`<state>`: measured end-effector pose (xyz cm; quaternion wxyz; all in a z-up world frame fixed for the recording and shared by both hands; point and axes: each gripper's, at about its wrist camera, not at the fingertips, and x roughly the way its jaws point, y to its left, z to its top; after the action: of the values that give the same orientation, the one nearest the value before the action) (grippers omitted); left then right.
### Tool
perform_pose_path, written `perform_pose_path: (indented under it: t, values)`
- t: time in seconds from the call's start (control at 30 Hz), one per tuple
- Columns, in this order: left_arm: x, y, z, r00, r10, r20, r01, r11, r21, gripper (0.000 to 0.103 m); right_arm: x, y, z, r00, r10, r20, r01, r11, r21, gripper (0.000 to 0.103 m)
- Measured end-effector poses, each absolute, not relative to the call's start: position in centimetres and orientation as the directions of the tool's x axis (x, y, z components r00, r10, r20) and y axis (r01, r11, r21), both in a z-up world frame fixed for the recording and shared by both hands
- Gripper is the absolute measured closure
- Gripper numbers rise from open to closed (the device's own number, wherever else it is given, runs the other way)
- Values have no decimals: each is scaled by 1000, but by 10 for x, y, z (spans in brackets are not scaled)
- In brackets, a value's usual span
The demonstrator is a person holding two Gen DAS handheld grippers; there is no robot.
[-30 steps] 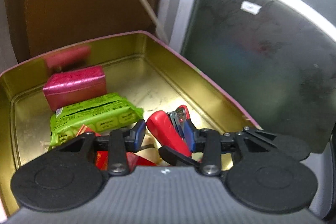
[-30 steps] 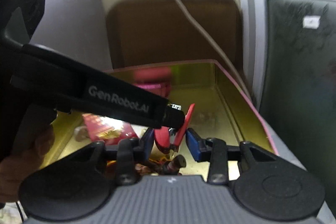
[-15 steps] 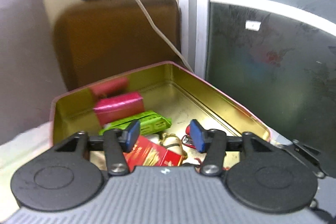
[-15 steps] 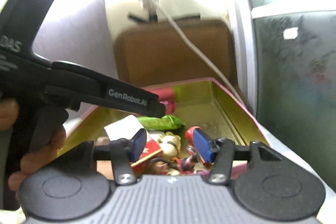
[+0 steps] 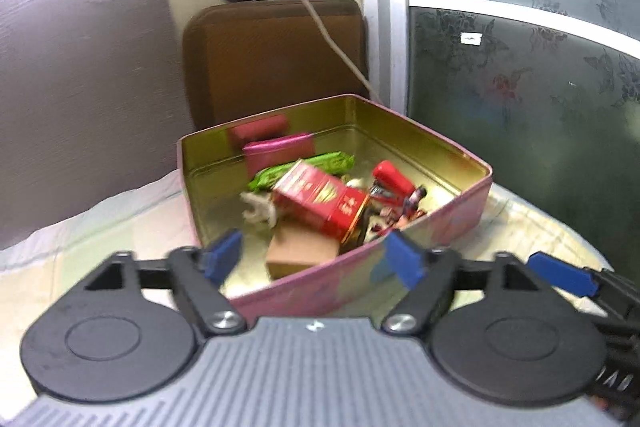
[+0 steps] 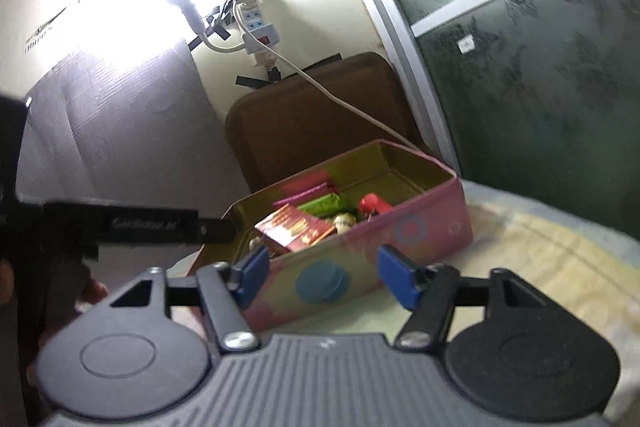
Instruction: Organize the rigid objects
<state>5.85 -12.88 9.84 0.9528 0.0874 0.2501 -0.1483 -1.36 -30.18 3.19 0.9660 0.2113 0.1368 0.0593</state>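
Left wrist view: looking forward over the left gripper (image 5: 316, 253), jaws spread wide after just opening, nothing between the blue pads (image 5: 224, 253). Sitting just beyond the fingertips, a pink tin (image 5: 436, 227) with a gold inside, its near wall crossing the gap between the pads but not touching them. Lying inside the tin: a red box (image 5: 324, 199) tilted on top of the heap, a brown carton (image 5: 302, 251) beneath it against the near wall, a green packet (image 5: 300, 169) behind, a magenta box (image 5: 280, 151) standing near the far wall, a red-handled tool (image 5: 390, 177) to the right, and a small white figure (image 5: 258, 209) to the left. Showing at the right edge, one blue pad of the right gripper (image 5: 560, 273). Resting under the tin, a pale cloth (image 5: 120, 223).

Right wrist view: looking over the right gripper (image 6: 322, 277), jaws parted after just opening, gripping nothing. Standing beyond the pads and clear of them, the pink tin (image 6: 404, 235), seen from a near corner, with the red box (image 6: 296, 227), green packet (image 6: 320, 205) and red-handled tool (image 6: 374, 205) visible above its rim. Reaching in from the left, the black body of the left gripper (image 6: 152, 225), its tip just beside the tin's left corner; contact not discernible. Leaning behind the tin, a brown cushion (image 6: 312, 119), a white cable (image 6: 340, 99) running down across it.
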Motion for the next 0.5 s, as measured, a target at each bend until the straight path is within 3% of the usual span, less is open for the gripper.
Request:
perform_pose_path:
  t: [0.13, 0.2, 0.3, 0.5]
  values:
    - [40, -117, 95, 840, -219, -497, 305, 947, 98, 5, -25, -296, 34, 954, 175, -244, -54, 900, 433, 34]
    - [34, -111, 94, 842, -211, -496, 293, 952, 92, 0, -32, -292, 36, 954, 174, -242, -56, 902, 428, 26]
    - [22, -103, 90, 847, -206, -490, 283, 955, 88, 0, -42, -284, 38, 957, 174, -234, -64, 908, 415, 10]
    - [8, -92, 82, 844, -189, -503, 262, 962, 78, 0, -59, -268, 43, 962, 164, -218, -71, 922, 381, 4]
